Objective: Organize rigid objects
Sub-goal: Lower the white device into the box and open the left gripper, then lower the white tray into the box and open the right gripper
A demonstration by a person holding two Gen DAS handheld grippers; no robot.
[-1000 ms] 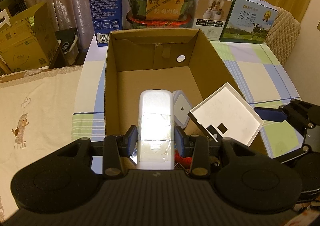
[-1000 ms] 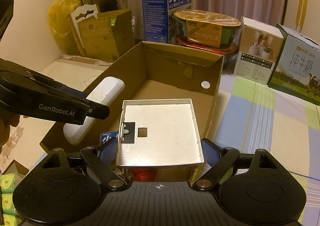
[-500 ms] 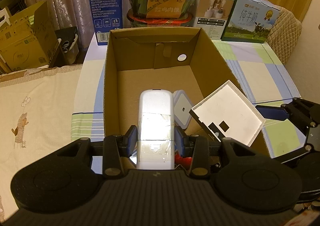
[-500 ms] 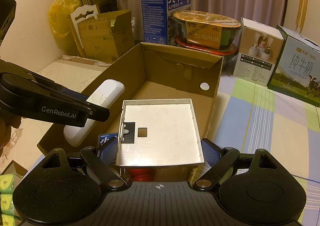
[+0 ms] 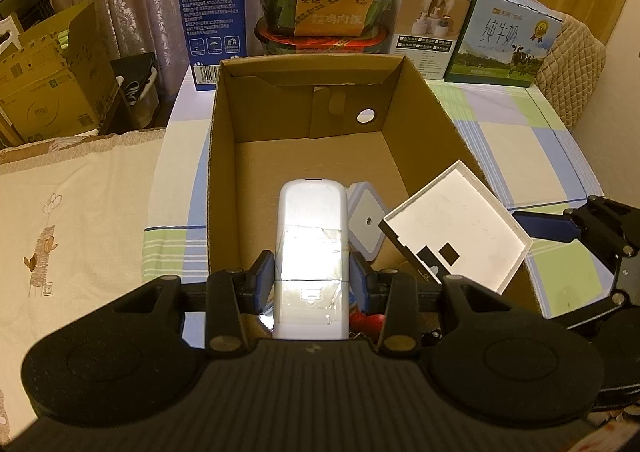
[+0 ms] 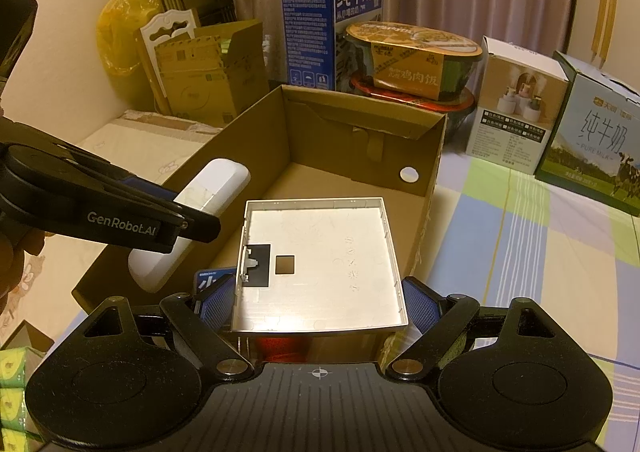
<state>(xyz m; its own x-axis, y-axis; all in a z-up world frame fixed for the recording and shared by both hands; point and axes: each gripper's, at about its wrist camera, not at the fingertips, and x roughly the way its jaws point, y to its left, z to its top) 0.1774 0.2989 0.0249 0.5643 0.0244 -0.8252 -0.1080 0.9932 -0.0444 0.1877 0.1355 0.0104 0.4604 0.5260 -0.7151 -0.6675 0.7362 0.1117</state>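
Observation:
An open cardboard box point(image 5: 280, 107) stands on the checked tablecloth point(image 6: 520, 236). My left gripper point(image 5: 312, 276) is shut on a white oblong device with rounded ends point(image 5: 312, 219), held over the box's near end and pointing down into it. My right gripper point(image 6: 318, 300) is shut on a flat white square cover point(image 6: 328, 252), hollow side up, with its pads point(image 6: 418, 302) pressing on the cover's two side edges. The cover hangs above the box's near right corner, to the right of the device. A small white square item point(image 5: 366, 221) lies on the box floor between them.
A red thing point(image 6: 280, 344) and a blue packet point(image 6: 208, 280) lie in the box's near end. Behind the box stand a blue milk carton point(image 6: 328, 19), two stacked food bowls point(image 6: 412, 55), a white box point(image 6: 516, 107) and a green milk box point(image 6: 600, 135). A beige sheet point(image 5: 80, 203) lies left.

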